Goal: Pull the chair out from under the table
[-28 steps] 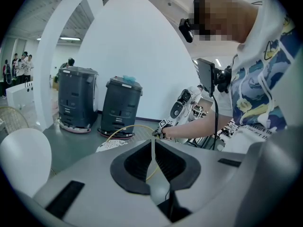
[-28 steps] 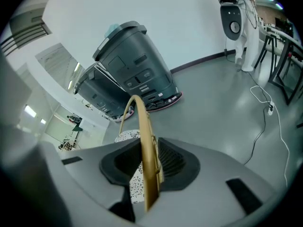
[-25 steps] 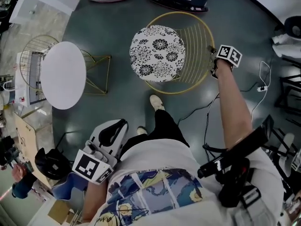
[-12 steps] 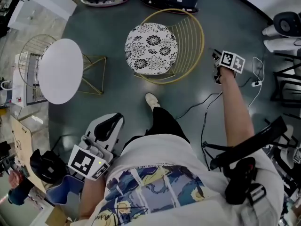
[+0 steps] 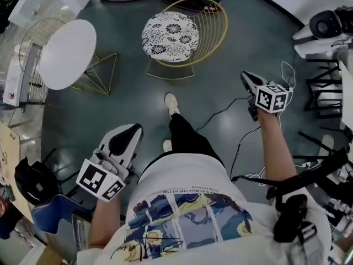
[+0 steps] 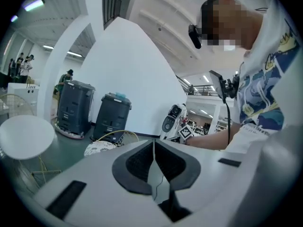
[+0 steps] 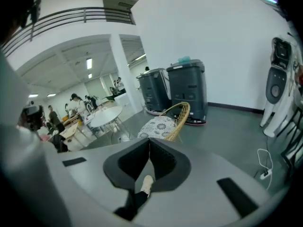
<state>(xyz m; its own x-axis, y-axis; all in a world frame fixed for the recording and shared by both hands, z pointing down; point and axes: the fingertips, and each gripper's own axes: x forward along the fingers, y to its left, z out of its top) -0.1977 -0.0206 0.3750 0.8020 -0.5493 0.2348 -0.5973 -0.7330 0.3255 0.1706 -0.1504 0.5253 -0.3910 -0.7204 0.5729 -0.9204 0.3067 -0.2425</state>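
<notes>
the gold wire chair with a floral round cushion (image 5: 170,33) stands on the grey floor (image 5: 132,101), beside and well apart from the round white table (image 5: 67,54), so the pull-out looks finished. right gripper (image 5: 248,80) and left gripper (image 5: 128,134) hang near the person, jaws pressed together on nothing. no further grasp seems needed.

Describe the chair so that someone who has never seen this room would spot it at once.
Start at the round white table on the dark floor, at the upper left of the head view. Just to its right, standing clear of it, is the chair. Unlike the plain table, it has a curved gold wire back round a black-and-white flowered seat cushion.
</notes>
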